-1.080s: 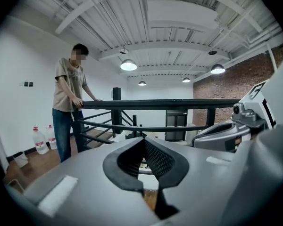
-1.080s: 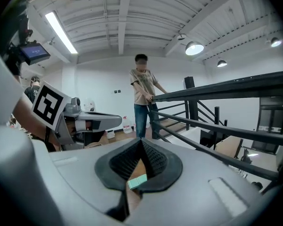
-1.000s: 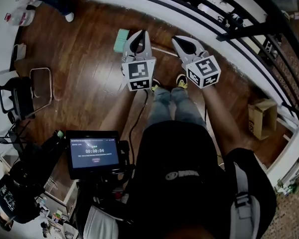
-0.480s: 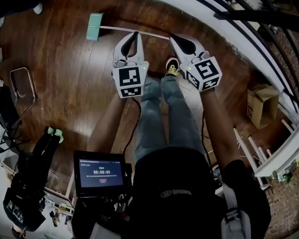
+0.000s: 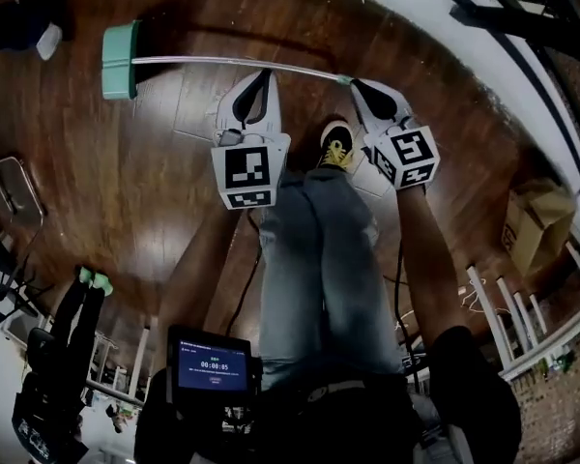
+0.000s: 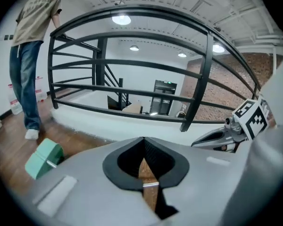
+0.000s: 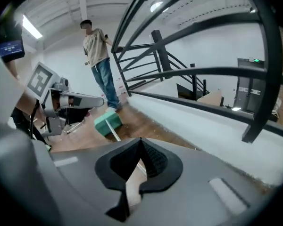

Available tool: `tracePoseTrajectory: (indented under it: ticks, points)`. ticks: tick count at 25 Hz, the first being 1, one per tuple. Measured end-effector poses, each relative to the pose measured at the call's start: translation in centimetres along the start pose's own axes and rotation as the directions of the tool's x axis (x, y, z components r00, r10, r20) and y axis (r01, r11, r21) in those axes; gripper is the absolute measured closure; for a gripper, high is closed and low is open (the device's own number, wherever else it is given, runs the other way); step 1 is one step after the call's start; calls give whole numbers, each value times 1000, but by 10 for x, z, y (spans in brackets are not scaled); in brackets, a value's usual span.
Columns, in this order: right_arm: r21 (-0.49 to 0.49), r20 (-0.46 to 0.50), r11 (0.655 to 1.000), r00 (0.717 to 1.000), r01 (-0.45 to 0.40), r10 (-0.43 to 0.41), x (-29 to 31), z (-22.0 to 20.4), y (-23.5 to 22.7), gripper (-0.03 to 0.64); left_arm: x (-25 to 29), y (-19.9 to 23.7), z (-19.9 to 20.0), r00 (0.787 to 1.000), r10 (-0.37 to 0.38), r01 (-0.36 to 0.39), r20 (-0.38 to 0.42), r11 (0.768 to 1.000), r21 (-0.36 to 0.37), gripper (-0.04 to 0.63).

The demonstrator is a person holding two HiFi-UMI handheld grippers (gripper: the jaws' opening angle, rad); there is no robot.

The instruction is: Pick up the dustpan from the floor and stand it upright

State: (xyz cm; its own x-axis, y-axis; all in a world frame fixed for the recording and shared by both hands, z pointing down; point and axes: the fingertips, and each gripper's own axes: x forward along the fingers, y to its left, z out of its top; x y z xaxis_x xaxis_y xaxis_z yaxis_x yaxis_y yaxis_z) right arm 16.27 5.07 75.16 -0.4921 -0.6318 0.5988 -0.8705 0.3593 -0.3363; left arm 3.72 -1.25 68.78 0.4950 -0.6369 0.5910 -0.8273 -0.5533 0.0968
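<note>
Approach step: no lift yet of the dustpan (image 5: 119,61), flat on the floor (image 5: 126,172), with its green pan at the head view's left and its thin handle (image 5: 203,63) running right. Just over mid-handle, left tongs (image 5: 262,73) pinched shut on nothing. At the handle's far end, right tongs (image 5: 358,86) likewise shut and empty. Touching the handle or only above it: hard to tell. Next calls for spreading the tongs, closing one pair round the handle, then swinging it up until the pan stands.
</note>
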Motion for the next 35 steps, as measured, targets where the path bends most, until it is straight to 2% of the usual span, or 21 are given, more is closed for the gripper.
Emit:
tracePoseTrajectory:
  ticks: [3, 4, 5, 6, 11, 14, 17, 22, 26, 28, 32, 35]
  points:
    - [28, -26, 998, 999, 48, -47, 25, -50, -28, 612, 29, -2, -44, 999, -12, 12, -31, 1000, 13, 575]
    - [35, -42, 998, 997, 59, -58, 33, -65, -36, 590, 36, -3, -54, 999, -12, 12, -36, 1000, 11, 575]
    - [46, -62, 996, 996, 71, -68, 40, -80, -43, 509, 42, -4, -63, 999, -13, 13, -39, 1000, 4, 575]
    - [57, -80, 995, 994, 85, -80, 46, -95, -49, 481, 46, -5, -71, 999, -17, 16, -43, 1000, -4, 575]
    - [85, -181, 991, 979, 107, -90, 80, -160, -69, 433, 65, -9, -95, 998, -41, 42, -49, 999, 7, 575]
    - [81, -204, 990, 974, 118, -99, 92, -180, -78, 429, 74, -8, -98, 998, -47, 47, -42, 999, 4, 575]
    - [71, -221, 991, 970, 115, -96, 96, -191, -81, 428, 79, -4, -100, 998, -48, 48, -40, 999, 0, 575]
    - [33, -262, 998, 964, 61, -50, 105, -203, -79, 400, 82, 1, -102, 998, -39, 38, -39, 999, -26, 575]
    - [-55, -317, 998, 948, 21, -37, 115, -219, -77, 405, 84, -1, -107, 998, -48, 46, -49, 998, -38, 575]
    - [-108, -326, 994, 944, 8, -43, 116, -221, -76, 436, 85, -2, -109, 997, -55, 53, -51, 998, -35, 575]
    - [-179, -309, 984, 950, -15, -42, 107, -205, -67, 454, 81, -1, -105, 997, -56, 54, -59, 998, -30, 575]
    - [-210, -280, 978, 959, -20, -41, 86, -169, -52, 459, 66, -1, -88, 996, -53, 50, -69, 998, -42, 575]
